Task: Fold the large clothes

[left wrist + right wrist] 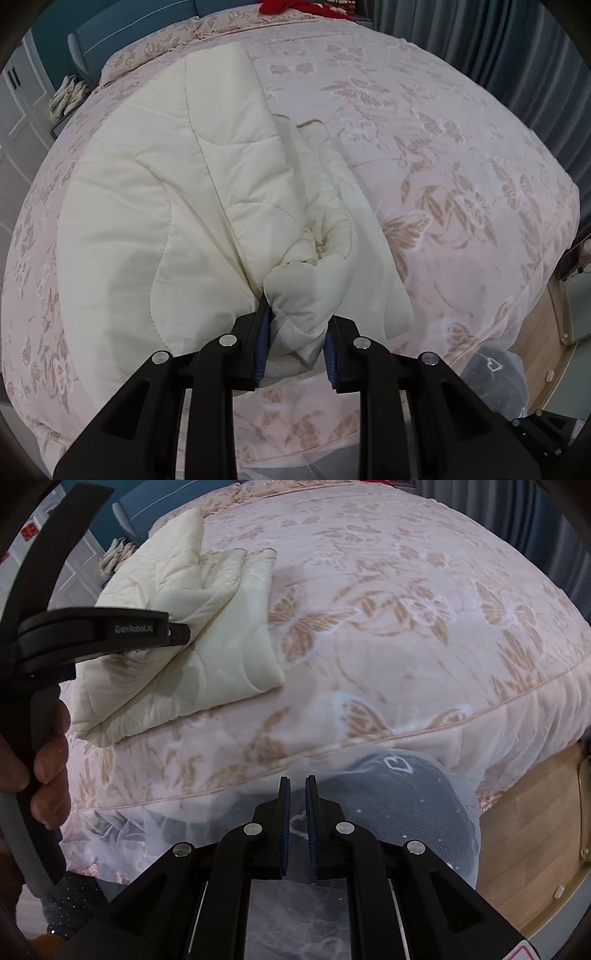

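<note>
The left gripper (295,332) has its jaws clamped on a bunched fold of the cream quilted garment (155,206) (spread over the bed (461,177)); the right gripper (297,805) hangs near the bed's edge, jaws nearly together, gripping nothing.

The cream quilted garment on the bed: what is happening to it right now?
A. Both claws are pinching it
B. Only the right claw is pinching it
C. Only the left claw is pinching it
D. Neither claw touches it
C: the left claw clamps a bunched fold of the cream quilted garment, while the right claw hangs empty off the bed's edge.
</note>
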The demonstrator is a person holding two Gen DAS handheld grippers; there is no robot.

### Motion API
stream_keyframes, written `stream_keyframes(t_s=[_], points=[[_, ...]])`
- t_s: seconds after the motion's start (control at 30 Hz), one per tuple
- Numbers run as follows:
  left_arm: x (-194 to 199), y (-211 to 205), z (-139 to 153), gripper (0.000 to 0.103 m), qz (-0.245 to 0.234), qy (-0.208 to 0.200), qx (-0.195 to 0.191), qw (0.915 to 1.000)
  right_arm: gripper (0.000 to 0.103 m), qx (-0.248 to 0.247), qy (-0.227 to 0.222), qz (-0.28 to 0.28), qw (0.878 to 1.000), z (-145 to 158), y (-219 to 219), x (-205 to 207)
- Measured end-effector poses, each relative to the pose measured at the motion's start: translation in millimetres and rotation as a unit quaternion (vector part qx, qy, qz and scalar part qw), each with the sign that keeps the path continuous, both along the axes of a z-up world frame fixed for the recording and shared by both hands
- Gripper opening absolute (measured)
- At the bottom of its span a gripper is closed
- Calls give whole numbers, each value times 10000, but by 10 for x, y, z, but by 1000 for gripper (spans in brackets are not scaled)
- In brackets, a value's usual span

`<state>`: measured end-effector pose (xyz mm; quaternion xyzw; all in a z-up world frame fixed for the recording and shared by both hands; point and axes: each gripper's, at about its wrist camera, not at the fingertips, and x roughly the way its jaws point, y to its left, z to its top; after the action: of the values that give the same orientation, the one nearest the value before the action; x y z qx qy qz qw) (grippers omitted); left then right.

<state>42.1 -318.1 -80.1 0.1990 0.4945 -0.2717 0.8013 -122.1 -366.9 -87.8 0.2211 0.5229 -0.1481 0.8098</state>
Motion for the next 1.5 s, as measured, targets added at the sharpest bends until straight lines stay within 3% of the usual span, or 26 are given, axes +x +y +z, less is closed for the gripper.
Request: stream_keyframes(t_s=[0.23,0.47,0.53,0.63,0.7,0.8,0.97,1.1,1.37,1.43,1.5], points=[[-35,-68,-146,23,-21,-43,146,9999,9,-292,-155,100,9994,122,-42,85],[-51,3,26,25,72,126,-36,9999,9,-409,-226,196,9987,189,-34,132],[-76,83,168,33,128,237,-275,9993,9,-430,-244,190,9986,210,-35,132],[-130,270,489,42,119,377,-981,9944,11,-493,-294,203,9981,272,-38,144],[-142,467,813,43,123,315,-1465,9886,23,-535,-392,226,9975,353,-32,166],[1,787,1176,45,458,-117,-1727,9838,34,-620,-655,326,9954,529,12,260],[451,1218,1310,45,1329,-540,-1415,9795,40,-597,-1105,651,9899,800,194,585],[587,1415,1247,45,1607,-620,-1208,9776,47,-689,-1256,1049,9841,919,417,891],[633,1514,1104,45,1702,-636,-936,9789,48,-838,-835,1441,9825,747,573,1309],[656,1501,1072,45,1703,-611,-936,9790,43,-835,-743,1469,9828,688,558,1338],[696,1474,1065,45,1701,-612,-930,9791,27,-762,-677,1475,9838,632,513,1345]])
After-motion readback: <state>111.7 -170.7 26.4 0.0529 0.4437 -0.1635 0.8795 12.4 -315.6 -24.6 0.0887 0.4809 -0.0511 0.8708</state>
